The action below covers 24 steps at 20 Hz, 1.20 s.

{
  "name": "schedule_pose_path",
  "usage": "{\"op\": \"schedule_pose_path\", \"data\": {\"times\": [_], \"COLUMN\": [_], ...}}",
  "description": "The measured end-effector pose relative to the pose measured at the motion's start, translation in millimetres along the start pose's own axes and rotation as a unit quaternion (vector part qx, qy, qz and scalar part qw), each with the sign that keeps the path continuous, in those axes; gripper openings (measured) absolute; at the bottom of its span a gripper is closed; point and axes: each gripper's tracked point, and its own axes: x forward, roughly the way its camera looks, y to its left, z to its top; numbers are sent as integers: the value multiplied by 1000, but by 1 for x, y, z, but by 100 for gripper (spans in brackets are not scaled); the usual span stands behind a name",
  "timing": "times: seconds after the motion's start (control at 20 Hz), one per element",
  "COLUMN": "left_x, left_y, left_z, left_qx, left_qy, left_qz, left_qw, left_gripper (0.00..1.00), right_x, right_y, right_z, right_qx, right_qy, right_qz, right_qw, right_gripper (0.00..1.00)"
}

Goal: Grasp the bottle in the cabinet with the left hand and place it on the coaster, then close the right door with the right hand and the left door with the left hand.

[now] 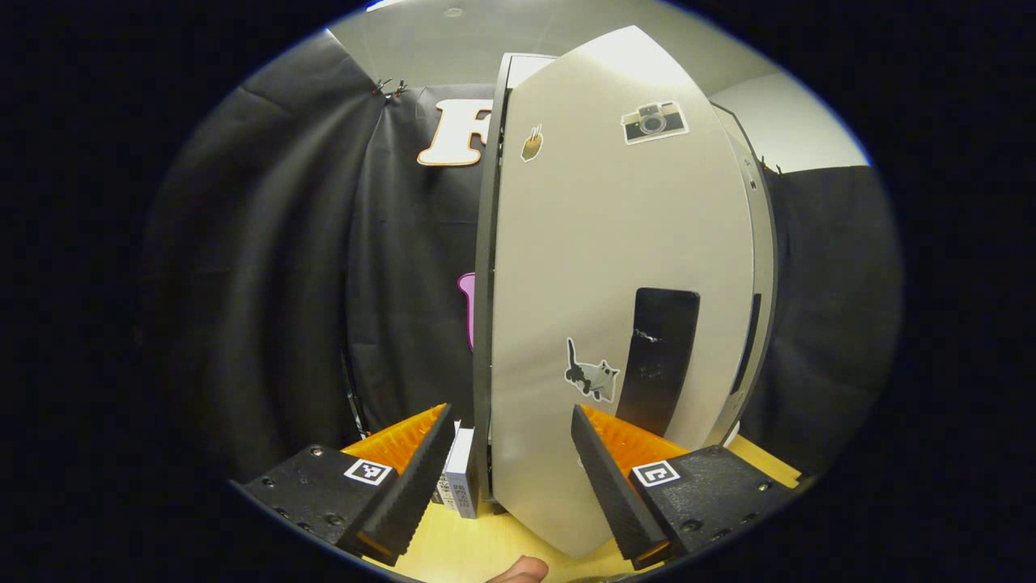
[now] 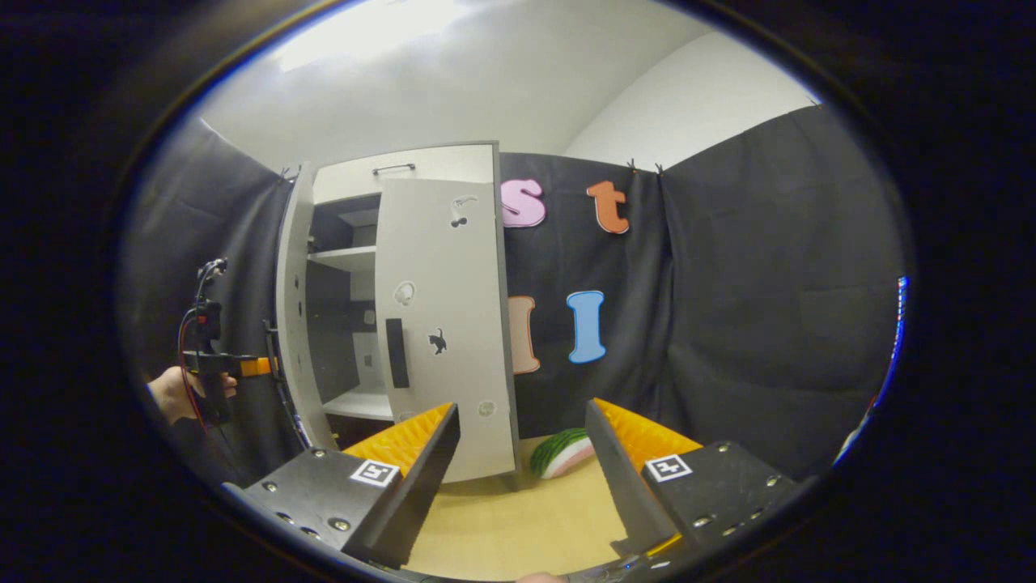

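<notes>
The left gripper (image 1: 510, 478) is spread open, straddling the left door's (image 1: 623, 283) lower edge without pressing it. The right gripper (image 2: 522, 478) is released over the table (image 2: 518, 526), facing the cabinet (image 2: 348, 283). Its view shows a hand (image 2: 174, 393) apparently at the left door; no bottle is discernible.

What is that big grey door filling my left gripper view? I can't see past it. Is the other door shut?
Observer: That's the left door. In the right gripper view the right door looks shut, or very nearly.
Operator: Is my door open a lot?
Observer: Yes, the left door stands wide open, with shelves showing inside.
Operator: What's on the table?
Observer: A watermelon slice lies on the table by the right door.
</notes>
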Motion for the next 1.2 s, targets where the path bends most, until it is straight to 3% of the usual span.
{"op": "schedule_pose_path", "data": {"times": [0.5,0.55,0.75,0.8,0.85,1.05,1.2], "left_x": [4,1,-14,-18,-23,-48,-71], "left_y": [-29,-32,-37,-37,-37,-38,-37], "left_z": [-10,-10,-8,-6,-3,6,16], "left_qx": [9,8,3,2,0,-1,9], "left_qy": [16,15,15,12,10,5,-7], "left_qz": [-28,-32,-42,-41,-42,-40,-30], "left_qw": [999,999,999,999,999,999,999], "left_gripper": [94,94,94,90,94,94,94], "right_x": [-21,-20,-23,-25,-26,-33,-36], "right_y": [-4,-3,2,4,7,21,34], "right_z": [-2,-1,1,1,2,8,14], "right_qx": [0,1,1,-1,-1,4,6], "right_qy": [12,12,11,10,10,7,3], "right_qz": [-8,-9,-7,-5,-3,7,20], "right_qw": [1000,1000,1000,1000,1000,1000,1000], "right_gripper": [92,95,92,95,95,92,95]}}
